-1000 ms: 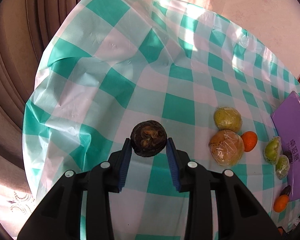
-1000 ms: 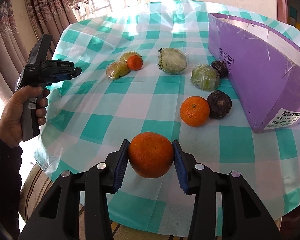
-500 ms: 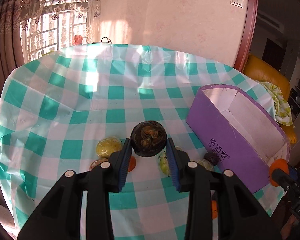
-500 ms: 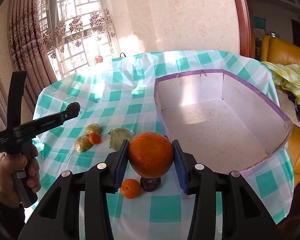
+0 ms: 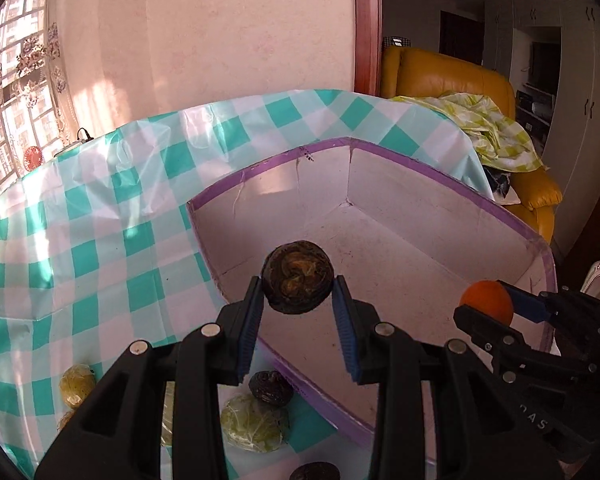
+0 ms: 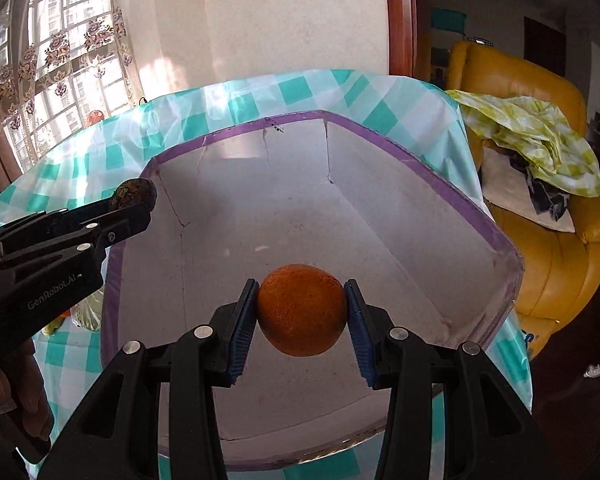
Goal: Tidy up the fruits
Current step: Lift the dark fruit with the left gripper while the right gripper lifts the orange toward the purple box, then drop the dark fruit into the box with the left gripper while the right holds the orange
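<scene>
Your right gripper [image 6: 302,316] clamps the orange [image 6: 302,314] and your left gripper [image 5: 296,306] the dark fruit [image 5: 297,278]; the purple box [image 6: 452,196] floor lies directly below both.

Left gripper [image 5: 298,304] and right gripper [image 6: 301,316] side by side — fingers of both clamped, each loaded.

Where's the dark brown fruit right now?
The dark brown fruit is clamped in the left gripper, held over the purple box near its left wall; the right wrist view shows it at far left.
</scene>
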Demonstrator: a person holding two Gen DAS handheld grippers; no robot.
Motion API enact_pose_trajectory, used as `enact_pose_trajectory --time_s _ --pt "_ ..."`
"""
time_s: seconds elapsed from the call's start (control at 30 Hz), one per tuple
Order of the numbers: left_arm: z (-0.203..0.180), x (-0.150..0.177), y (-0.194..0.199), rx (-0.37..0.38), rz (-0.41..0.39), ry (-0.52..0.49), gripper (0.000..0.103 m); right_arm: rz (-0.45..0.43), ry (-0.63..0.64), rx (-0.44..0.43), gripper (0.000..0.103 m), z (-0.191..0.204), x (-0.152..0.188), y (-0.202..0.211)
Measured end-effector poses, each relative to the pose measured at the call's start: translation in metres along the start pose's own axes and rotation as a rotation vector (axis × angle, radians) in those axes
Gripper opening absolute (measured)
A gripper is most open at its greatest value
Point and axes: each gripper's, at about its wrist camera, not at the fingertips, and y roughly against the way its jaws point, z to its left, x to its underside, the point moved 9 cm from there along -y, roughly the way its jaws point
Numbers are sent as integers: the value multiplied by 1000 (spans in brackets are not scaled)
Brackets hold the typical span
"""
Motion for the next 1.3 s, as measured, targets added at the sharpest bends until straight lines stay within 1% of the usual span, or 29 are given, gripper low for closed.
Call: enact_pose_trajectory --time_s 0.1,0.2,0.33,0.4,0.43,0.53,0.7,0.77,0.83,0.9,0.97,1.07,1.13,1.23,1.3 --pt "-9 4 -26 -29 66 -94 36 35 29 35 43 -10 -2 -12" --pt "-12 10 -42 -44 112 -127 36 69 52 62 43 -14 -2 -21" --pt "-22 17 -53 -47 144 -210 36 105 71 80 43 -12 2 -28" --pt "-27 23 -60 -82 162 -277 36 112 81 93 43 -12 5 -30" --pt "-28 24 -60 -90 160 -292 36 123 89 95 44 -11 5 -32" --pt "-26 24 -62 -77 182 -275 36 143 114 116 44 -10 8 -36" --pt "-27 29 -66 -90 248 -324 37 193 156 130 44 -7 11 -41" --pt "-26 32 -69 -89 284 -328 41 231 182 135 44 -7 15 -44" --pt "-25 34 -70 -87 303 -337 44 246 186 130 49 -7 17 -45" --pt "-25 35 -70 -74 313 -335 50 249 188 132 60 -7 17 -44" --pt "-26 35 -70 -65 309 -329 58 250 197 135 67 -6 18 -44" --pt "-26 37 -70 -72 306 -330 60 257 201 142 69 -6 20 -45" --pt "-25 35 -69 -74 291 -319 60 252 204 154 70 -6 19 -45" --pt "-23 30 -65 -92 231 -303 62 195 200 190 75 -8 14 -40" --pt "-21 24 -58 -135 149 -309 64 148 190 252 87 -14 8 -33"
